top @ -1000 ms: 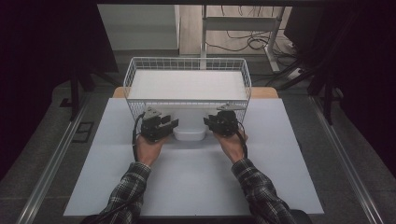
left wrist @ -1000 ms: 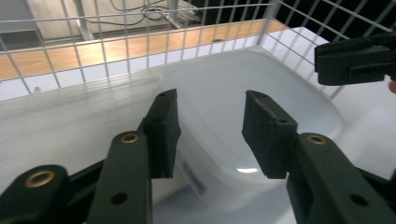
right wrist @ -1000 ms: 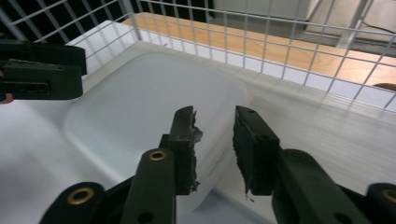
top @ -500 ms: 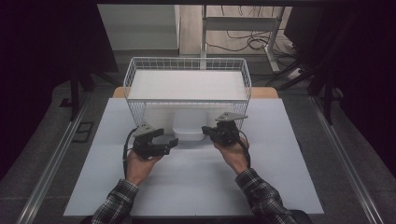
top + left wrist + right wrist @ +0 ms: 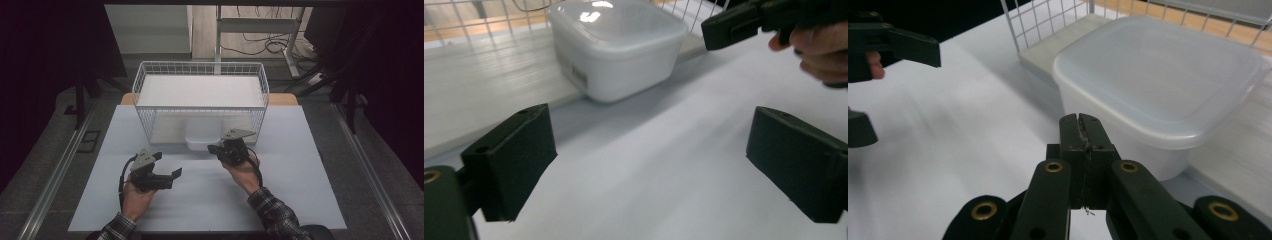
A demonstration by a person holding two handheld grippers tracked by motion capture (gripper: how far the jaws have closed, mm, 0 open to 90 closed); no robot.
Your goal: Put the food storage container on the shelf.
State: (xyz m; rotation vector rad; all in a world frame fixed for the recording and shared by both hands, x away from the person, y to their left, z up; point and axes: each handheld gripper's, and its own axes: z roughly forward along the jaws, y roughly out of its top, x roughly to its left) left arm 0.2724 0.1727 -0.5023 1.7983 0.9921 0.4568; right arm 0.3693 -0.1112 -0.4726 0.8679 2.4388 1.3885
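A white plastic container with a lid [image 5: 202, 142] [image 5: 619, 45] [image 5: 1158, 75] sits at the front of a white wire basket [image 5: 150, 90], partly sticking out onto the table. My left gripper [image 5: 166, 165] [image 5: 654, 165] hovers over the table, left of and nearer than the container. Its jaws have just been opening and stand wide, with nothing between them. My right gripper [image 5: 213, 148] [image 5: 1082, 129] is shut and empty, its tip just short of the container's right front side. In each gripper view the other gripper is seen beyond, the right gripper [image 5: 744, 20] and the left gripper [image 5: 893, 47].
The basket's wire wall [image 5: 1048, 20] [image 5: 454, 20] stands right behind the container, which rests on a pale board [image 5: 484, 75]. The white tabletop [image 5: 210, 200] stretches around both hands. Dark floor and cables lie beyond the table's far edge.
Both hands have drawn back from the container's sides toward the near edge, the left one farther and to the left. The left jaws have opened wide; the right jaws have shut.
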